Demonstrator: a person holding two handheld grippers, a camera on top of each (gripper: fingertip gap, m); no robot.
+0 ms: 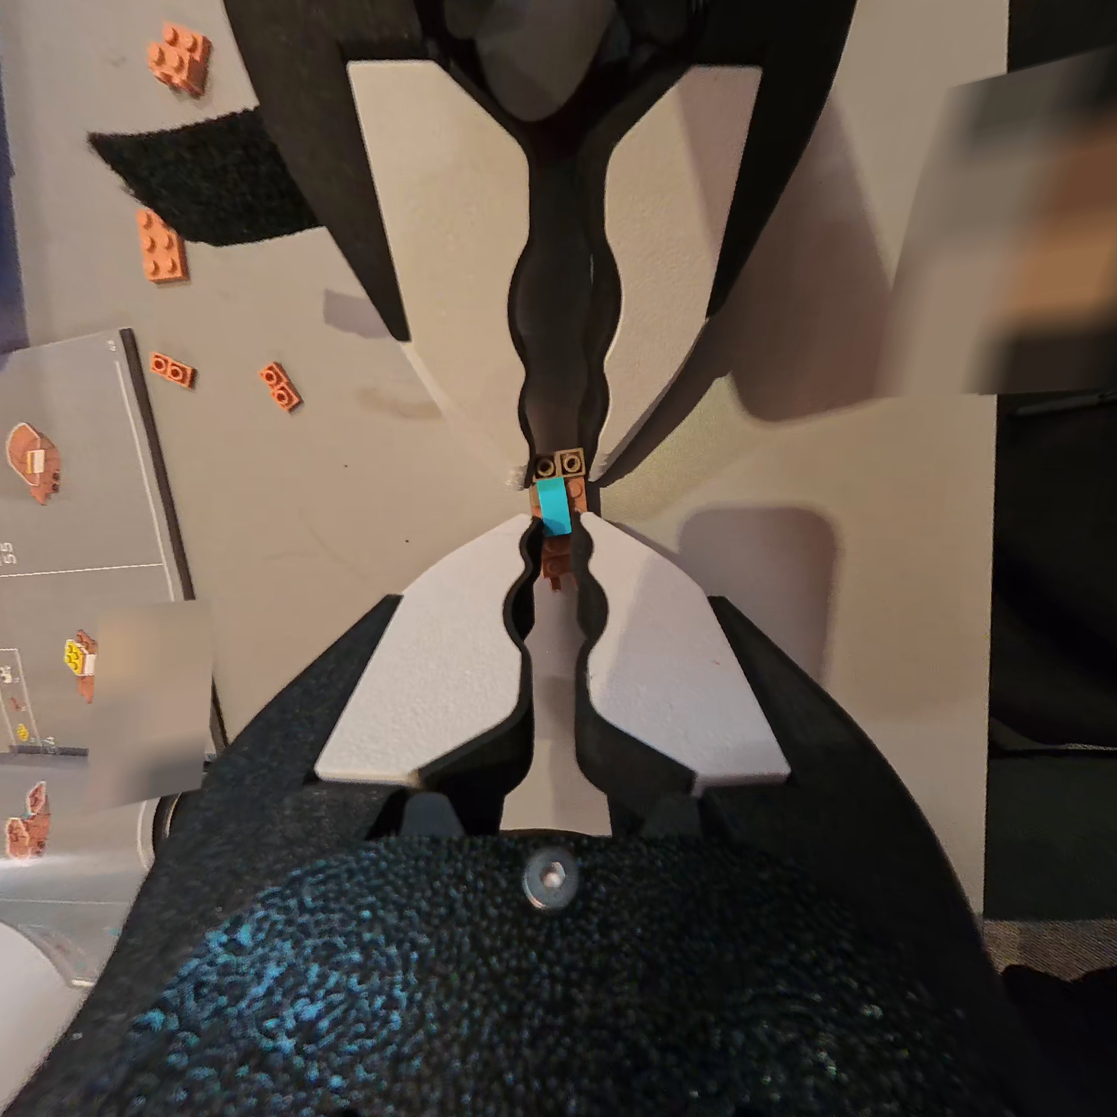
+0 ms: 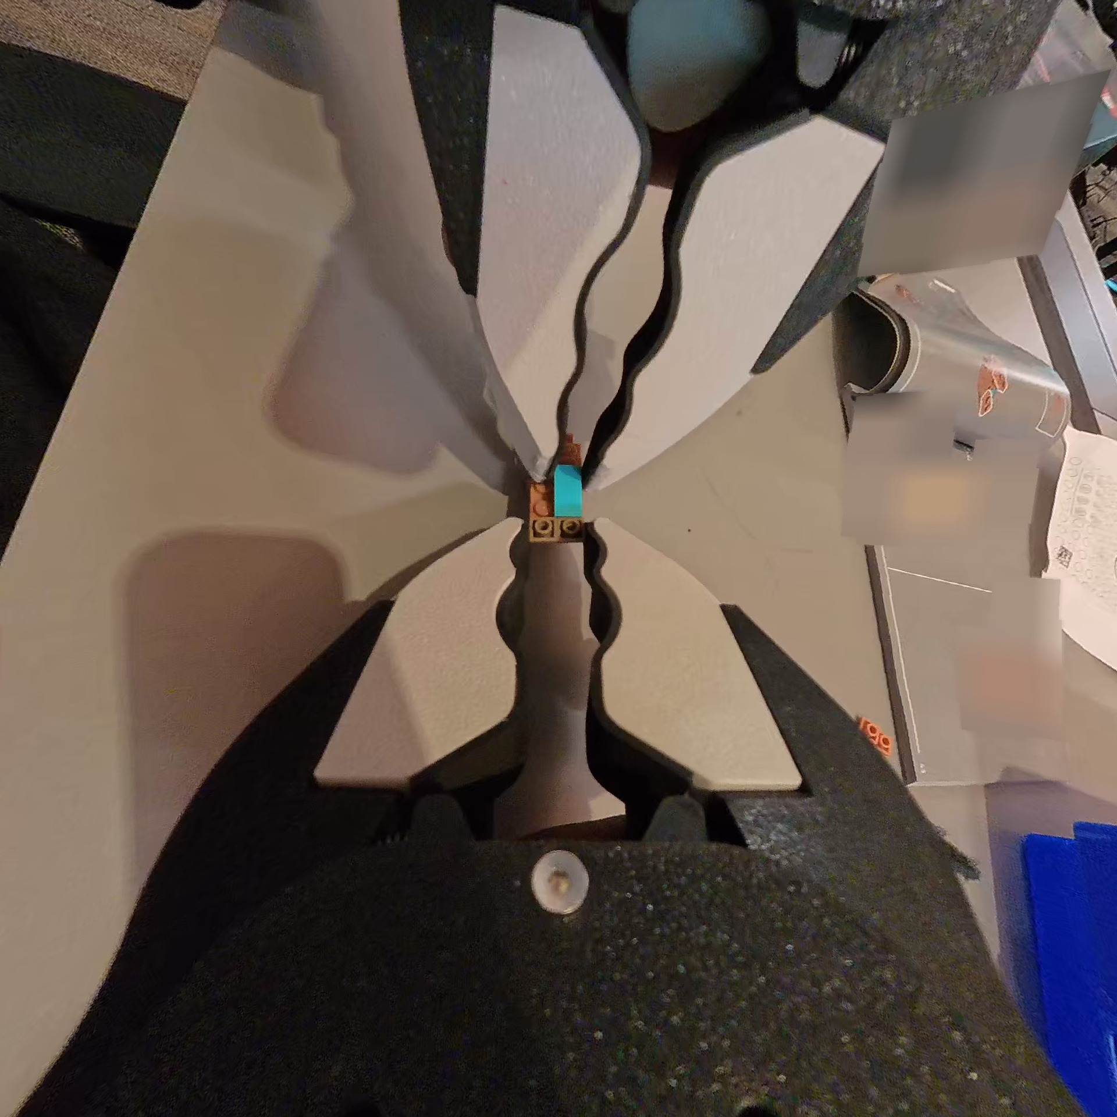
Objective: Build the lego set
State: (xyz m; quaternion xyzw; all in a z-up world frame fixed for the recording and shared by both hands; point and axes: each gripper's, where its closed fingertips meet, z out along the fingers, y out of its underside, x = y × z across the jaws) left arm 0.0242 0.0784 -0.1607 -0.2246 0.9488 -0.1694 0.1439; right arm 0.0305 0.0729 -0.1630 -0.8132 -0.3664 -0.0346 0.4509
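A small brick assembly is held between both grippers, which face each other tip to tip over the grey table. It has brown plates, a turquoise sloped piece on top and a tan two-stud plate at one end. My left gripper is shut on the narrow brown end. My right gripper is shut on the tan end. The turquoise piece lies between the two pairs of fingertips. Each gripper also shows in the other's view, the right one and the left one.
Loose orange-brown bricks and two small plates lie at the left, beside a black cloth patch. An open instruction booklet lies there too. A blue object is at lower right. Only a small space, under 4 cm, lies between the two pairs of fingers.
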